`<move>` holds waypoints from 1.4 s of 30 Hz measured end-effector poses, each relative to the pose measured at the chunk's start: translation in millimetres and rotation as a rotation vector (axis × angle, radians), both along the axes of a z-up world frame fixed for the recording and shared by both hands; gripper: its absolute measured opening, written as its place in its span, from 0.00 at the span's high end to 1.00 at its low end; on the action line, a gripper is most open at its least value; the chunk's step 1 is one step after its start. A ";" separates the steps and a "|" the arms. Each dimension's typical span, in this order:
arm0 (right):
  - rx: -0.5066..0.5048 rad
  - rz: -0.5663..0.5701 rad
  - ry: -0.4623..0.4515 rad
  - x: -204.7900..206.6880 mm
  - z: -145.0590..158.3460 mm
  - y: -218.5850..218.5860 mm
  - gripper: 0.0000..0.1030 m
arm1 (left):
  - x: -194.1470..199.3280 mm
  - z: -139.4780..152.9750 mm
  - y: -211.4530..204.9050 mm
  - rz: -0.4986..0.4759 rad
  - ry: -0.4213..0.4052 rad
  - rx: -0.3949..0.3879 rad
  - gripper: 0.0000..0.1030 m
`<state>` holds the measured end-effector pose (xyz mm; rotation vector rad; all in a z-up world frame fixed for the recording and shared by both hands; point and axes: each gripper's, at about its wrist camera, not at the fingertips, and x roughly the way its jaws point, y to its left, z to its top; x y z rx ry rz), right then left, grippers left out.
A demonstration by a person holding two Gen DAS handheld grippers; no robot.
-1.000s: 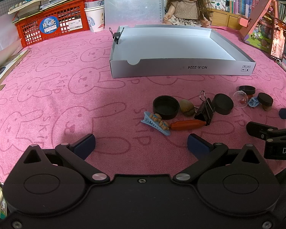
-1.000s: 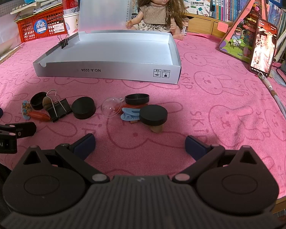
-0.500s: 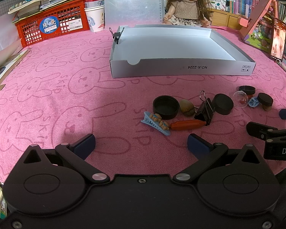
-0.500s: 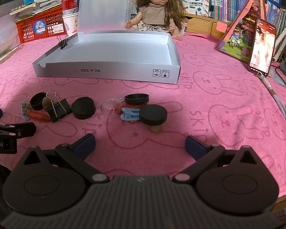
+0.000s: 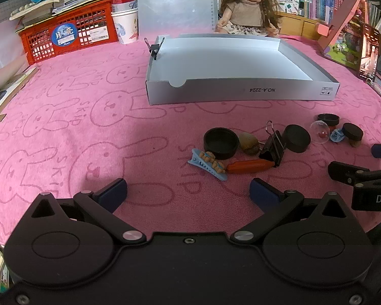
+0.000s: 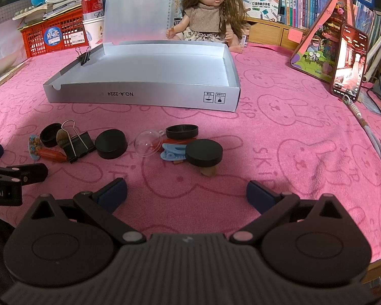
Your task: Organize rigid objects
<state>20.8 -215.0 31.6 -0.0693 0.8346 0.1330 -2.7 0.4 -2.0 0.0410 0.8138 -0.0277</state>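
Note:
Small objects lie in a loose row on the pink cloth in front of an empty grey box (image 5: 241,94) (image 6: 144,96): a black cup-shaped lid (image 5: 220,142), a brown stone (image 5: 249,140), a blue hair clip (image 5: 207,164), an orange carrot-shaped piece (image 5: 250,165), a black binder clip (image 5: 273,147) (image 6: 76,143), a black round cap (image 6: 111,143), a clear dome (image 6: 147,142), a second blue clip (image 6: 171,151), a black oval lid (image 6: 181,131) and a black disc (image 6: 203,152). My left gripper (image 5: 188,190) is open, near the hair clip. My right gripper (image 6: 186,193) is open, just short of the black disc.
A binder clip (image 6: 84,55) sits on the box's left wall. A doll (image 6: 210,17), a red basket (image 5: 68,35), a can and paper cup stand behind. A phone (image 6: 349,63) and a pink stand are at right, with a cable along the cloth's right edge.

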 end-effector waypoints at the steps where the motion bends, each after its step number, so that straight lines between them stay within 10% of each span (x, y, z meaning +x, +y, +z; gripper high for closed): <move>1: 0.000 0.000 0.001 -0.1 0.0 0.1 0.00 | 0.0 0.3 0.2 -0.001 0.000 0.000 0.00; 15: 0.008 0.015 -0.013 -0.7 1.4 -0.3 0.00 | -3.9 1.8 1.0 -0.023 -0.018 -0.005 0.03; 35: 0.016 0.032 -0.110 1.2 8.5 -22.6 0.24 | -9.1 18.7 6.2 -0.161 -0.068 -0.055 0.57; 42: 0.042 0.011 -0.104 7.2 4.5 -28.5 0.33 | -10.9 14.8 5.1 -0.205 -0.088 -0.030 0.57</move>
